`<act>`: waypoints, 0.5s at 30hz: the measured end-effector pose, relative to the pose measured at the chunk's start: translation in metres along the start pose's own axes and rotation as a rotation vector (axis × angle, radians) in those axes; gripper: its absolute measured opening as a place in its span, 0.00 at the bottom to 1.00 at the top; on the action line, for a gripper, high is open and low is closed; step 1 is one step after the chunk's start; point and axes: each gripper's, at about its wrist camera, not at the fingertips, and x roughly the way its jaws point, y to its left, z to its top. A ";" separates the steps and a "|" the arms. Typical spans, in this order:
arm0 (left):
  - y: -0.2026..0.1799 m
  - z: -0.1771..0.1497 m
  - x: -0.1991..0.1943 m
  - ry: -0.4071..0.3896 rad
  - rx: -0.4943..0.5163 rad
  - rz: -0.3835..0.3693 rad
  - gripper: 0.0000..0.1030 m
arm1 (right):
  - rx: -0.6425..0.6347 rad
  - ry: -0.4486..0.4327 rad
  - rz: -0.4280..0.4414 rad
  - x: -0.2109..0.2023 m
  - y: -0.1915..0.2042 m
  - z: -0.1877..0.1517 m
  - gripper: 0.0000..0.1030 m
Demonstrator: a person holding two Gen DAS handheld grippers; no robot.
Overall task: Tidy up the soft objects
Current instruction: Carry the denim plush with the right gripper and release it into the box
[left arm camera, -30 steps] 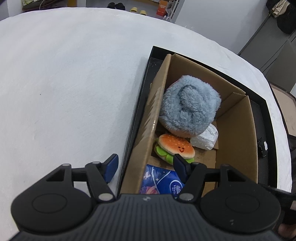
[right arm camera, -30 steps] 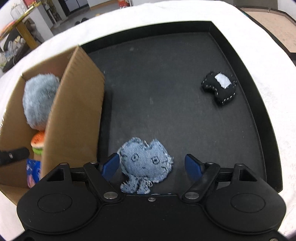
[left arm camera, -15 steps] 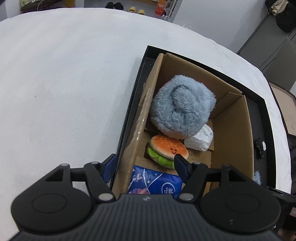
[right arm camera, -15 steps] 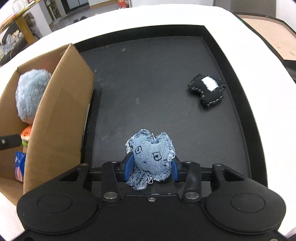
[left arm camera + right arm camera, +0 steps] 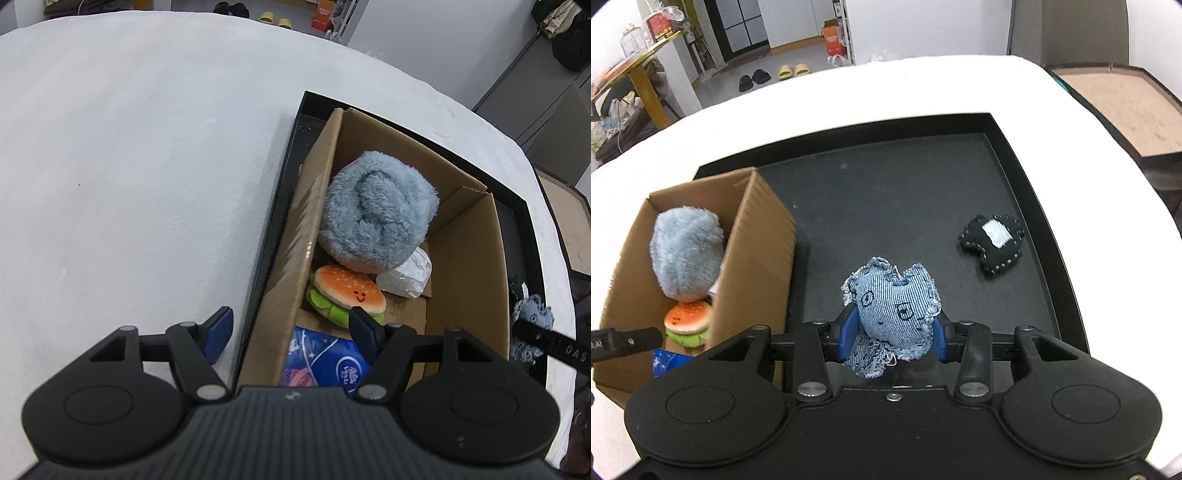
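Furthest left is the white tablecloth (image 5: 129, 166), and over its near part your left gripper (image 5: 290, 326) hovers with its blue fingers spread wide and nothing between them; its left finger (image 5: 219, 328) hangs over the cloth and its right finger (image 5: 364, 330) over the near end of the cardboard box (image 5: 465, 273), so the gripper straddles the box's left wall. The box stands in the left part of the black tray (image 5: 1034, 206). Inside it, at the far end, lies a fluffy grey-blue plush (image 5: 376, 218); just near of that a plush hamburger (image 5: 345, 291) with a smiling face, touching the plush; to the hamburger's right a crumpled white wrapper (image 5: 406, 275); and nearest you a blue packet (image 5: 325, 363), partly hidden by the gripper body. Moving right, past the box's right wall, your right gripper (image 5: 894, 334) pinches the denim plush toy (image 5: 895, 306) between its blue fingers, holding it above the bare tray floor just right of the box. Further right and a little farther away, a black plush toy (image 5: 991, 243) with a white patch and white stitching lies flat on the tray, well apart from the denim one.
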 end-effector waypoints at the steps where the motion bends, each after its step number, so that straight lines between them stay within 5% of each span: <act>1: 0.003 0.002 0.001 0.001 -0.002 -0.001 0.66 | -0.001 -0.006 0.002 -0.002 0.003 0.000 0.39; 15: 0.025 -0.008 -0.004 0.012 -0.013 -0.046 0.66 | -0.019 -0.108 0.039 -0.032 0.033 0.026 0.39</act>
